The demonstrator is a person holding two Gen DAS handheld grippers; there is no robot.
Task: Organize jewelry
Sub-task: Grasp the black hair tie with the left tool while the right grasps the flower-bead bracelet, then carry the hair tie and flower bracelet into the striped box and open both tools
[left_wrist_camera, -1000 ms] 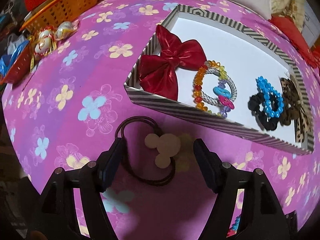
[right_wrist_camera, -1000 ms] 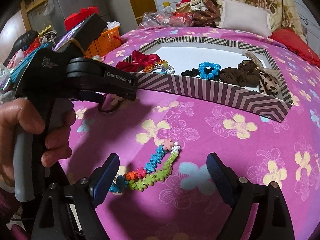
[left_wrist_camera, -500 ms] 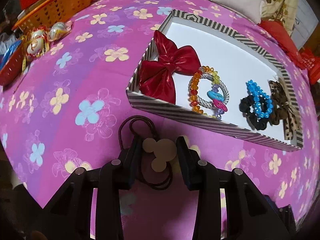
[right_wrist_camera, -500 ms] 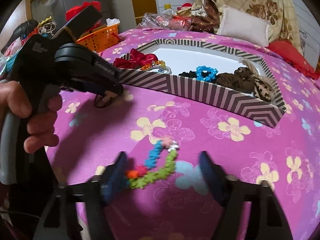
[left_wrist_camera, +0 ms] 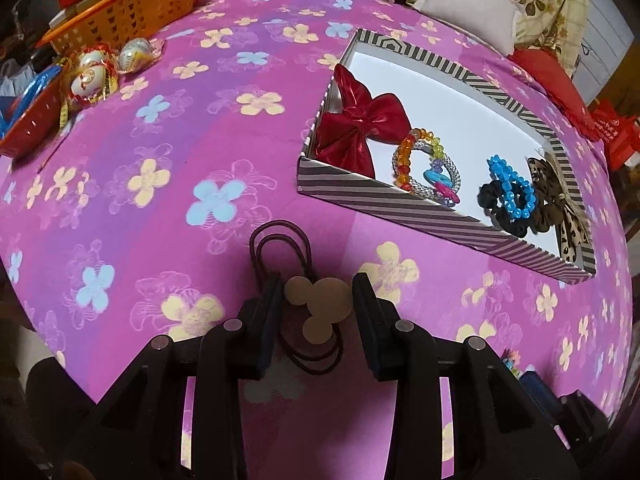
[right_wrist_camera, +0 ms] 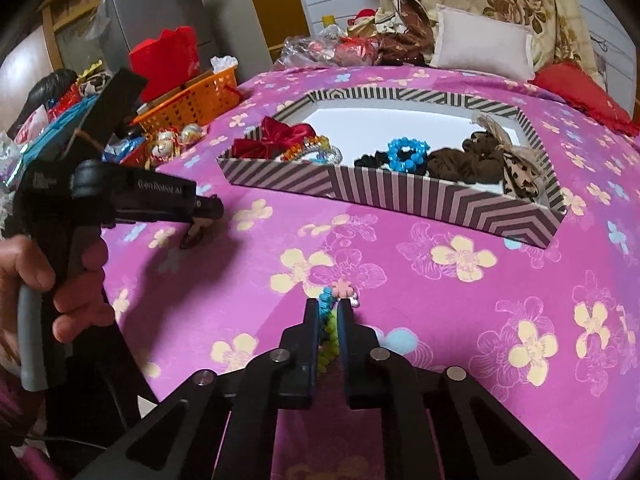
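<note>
Both tools have just closed from wide open. The left tool (left_wrist_camera: pixel 316 308) now clamps the mouse-head hair tie (left_wrist_camera: pixel 318 304), and the right tool (right_wrist_camera: pixel 329 320) pinches the colourful flower bracelet (right_wrist_camera: pixel 330 330). Both pieces sit on the bed at 6 o'clock from the striped box (left_wrist_camera: pixel 404 206), ready to lift.
</note>
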